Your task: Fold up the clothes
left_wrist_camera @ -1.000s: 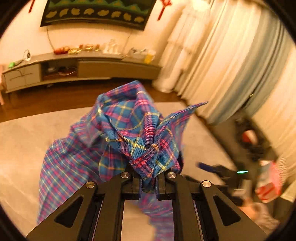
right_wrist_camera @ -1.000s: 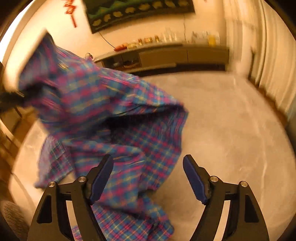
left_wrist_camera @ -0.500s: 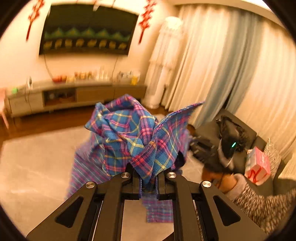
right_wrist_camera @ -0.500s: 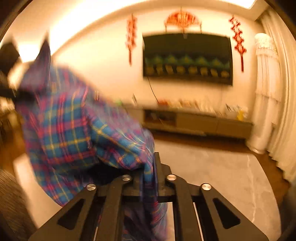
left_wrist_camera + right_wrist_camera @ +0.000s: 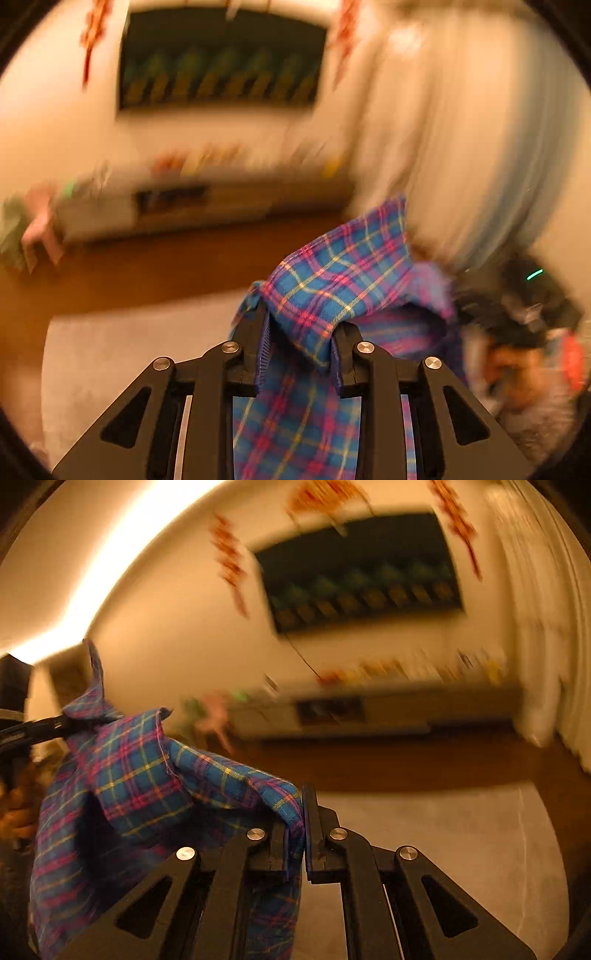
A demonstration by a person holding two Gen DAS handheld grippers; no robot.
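A blue, pink and yellow plaid shirt (image 5: 332, 295) hangs in the air between my two grippers. My left gripper (image 5: 301, 350) is shut on a fold of it, and cloth drapes down below the fingers. My right gripper (image 5: 295, 834) is shut on another edge of the shirt (image 5: 140, 775), which stretches to the left. The left gripper (image 5: 48, 725) shows at the far left of the right wrist view, holding the far end. The right gripper (image 5: 517, 306) shows blurred at the right of the left wrist view. Both views are blurred by motion.
A pale grey rug (image 5: 443, 849) lies on a brown wood floor (image 5: 147, 273). A low TV cabinet (image 5: 388, 712) with a dark screen (image 5: 362, 568) above it stands at the far wall. Pale curtains (image 5: 461, 147) hang at the right.
The right gripper went from open over the shirt to shut on it. Both grippers have lifted the shirt off the rug and drawn apart, so it now hangs spread between them.
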